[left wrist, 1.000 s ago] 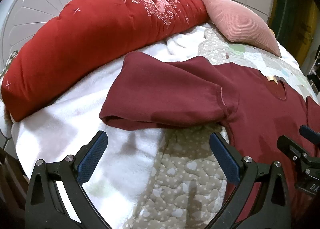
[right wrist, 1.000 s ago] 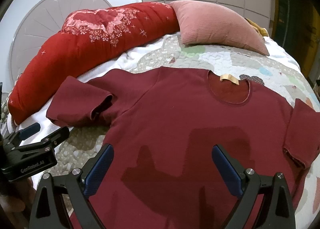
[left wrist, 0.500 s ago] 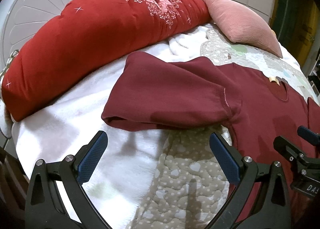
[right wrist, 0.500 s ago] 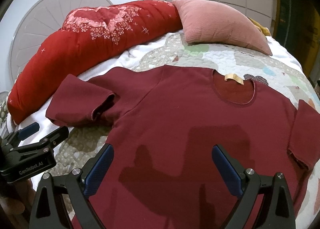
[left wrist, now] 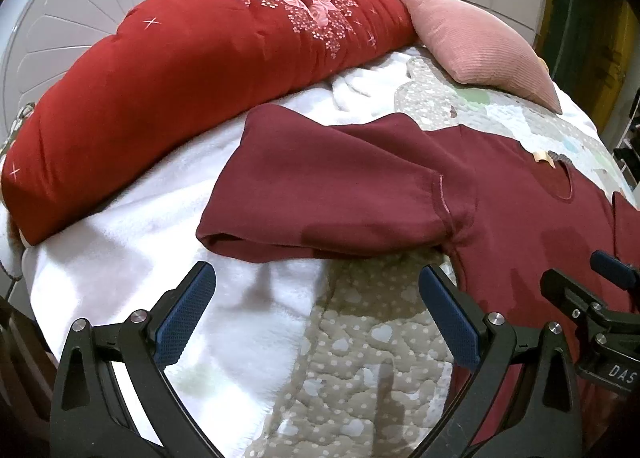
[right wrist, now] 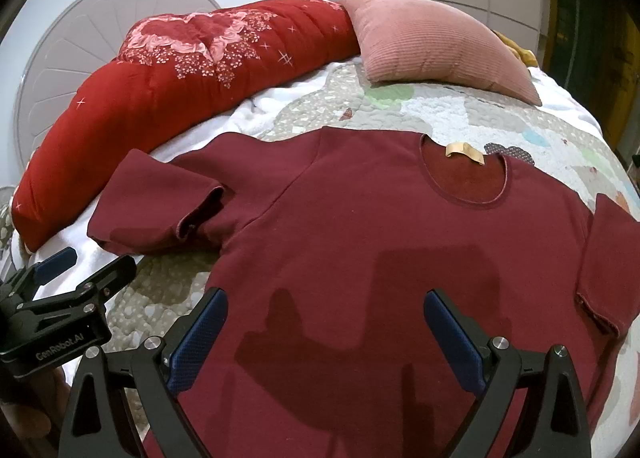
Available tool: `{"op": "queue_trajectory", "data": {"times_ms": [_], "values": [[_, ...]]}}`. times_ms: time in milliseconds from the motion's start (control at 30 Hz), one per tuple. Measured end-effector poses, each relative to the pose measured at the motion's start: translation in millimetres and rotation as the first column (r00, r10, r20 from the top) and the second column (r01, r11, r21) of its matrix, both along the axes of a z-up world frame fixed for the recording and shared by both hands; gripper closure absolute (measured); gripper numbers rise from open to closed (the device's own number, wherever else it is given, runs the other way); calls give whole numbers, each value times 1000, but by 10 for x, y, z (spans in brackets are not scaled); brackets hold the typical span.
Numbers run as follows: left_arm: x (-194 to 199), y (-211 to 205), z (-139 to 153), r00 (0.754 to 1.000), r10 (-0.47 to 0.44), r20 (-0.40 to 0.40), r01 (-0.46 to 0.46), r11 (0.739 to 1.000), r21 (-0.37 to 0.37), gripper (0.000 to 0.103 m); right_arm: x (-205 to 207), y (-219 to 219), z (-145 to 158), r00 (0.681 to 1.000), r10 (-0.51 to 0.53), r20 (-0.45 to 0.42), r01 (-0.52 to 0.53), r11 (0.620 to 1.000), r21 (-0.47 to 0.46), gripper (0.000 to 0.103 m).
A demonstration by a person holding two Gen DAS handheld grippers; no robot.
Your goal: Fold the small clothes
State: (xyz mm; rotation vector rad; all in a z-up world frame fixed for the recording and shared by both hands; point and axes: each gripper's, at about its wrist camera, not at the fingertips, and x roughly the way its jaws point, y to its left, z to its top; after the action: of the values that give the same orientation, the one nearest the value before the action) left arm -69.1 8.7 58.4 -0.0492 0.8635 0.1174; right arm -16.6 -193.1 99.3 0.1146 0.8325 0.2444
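A dark red short-sleeved T-shirt point(right wrist: 380, 217) lies flat on the bed, neck hole and tan label point(right wrist: 464, 149) away from me. Its left sleeve point(left wrist: 328, 193) lies spread on the white blanket; its right sleeve point(right wrist: 608, 258) reaches the bed's right side. My left gripper point(left wrist: 316, 314) is open and empty, just short of the left sleeve's lower edge. My right gripper point(right wrist: 326, 334) is open and empty, hovering over the shirt's body. Each gripper shows at the edge of the other's view, the left one point(right wrist: 56, 270) and the right one point(left wrist: 592, 290).
A long red floral bolster point(right wrist: 180, 73) and a pink ribbed cushion point(right wrist: 432, 45) lie along the head of the bed. A white fleece blanket point(left wrist: 140, 250) and a patterned quilt point(left wrist: 360, 358) cover the mattress. A round headboard point(left wrist: 72, 21) stands behind.
Both grippers drifted slightly; the shirt sits a little farther right and lower in both views. The shirt itself has not moved, and both grippers stay open.
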Motion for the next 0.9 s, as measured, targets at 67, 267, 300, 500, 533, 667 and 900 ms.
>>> {"op": "queue_trajectory", "data": {"times_ms": [67,267,300,500,533,667,900], "values": [[1,15,3,1000,1,1,-1,1000,5,1,7,5,-3,1000,1,-1,-1,1000,0,5],[-2,211,32,999,45,20,-46,998,38,1,72,73,64,999,38,14,-39,998,49,9],[-1,256,33,998,54,22,-54,998,35,1,96,88,86,998,52,18,-53,996,72,15],[14,505,18,994,107,24,-108,994,32,1,369,290,165,991,132,4,-130,973,190,31],[13,535,10,993,113,24,-114,993,32,1,402,348,175,990,143,5,-141,969,201,31],[11,655,-43,991,132,14,-132,991,29,1,596,601,130,981,192,-23,-183,959,215,31],[11,820,-136,987,160,-4,-160,987,23,1,964,993,-130,970,227,-91,-207,960,190,75]]}}
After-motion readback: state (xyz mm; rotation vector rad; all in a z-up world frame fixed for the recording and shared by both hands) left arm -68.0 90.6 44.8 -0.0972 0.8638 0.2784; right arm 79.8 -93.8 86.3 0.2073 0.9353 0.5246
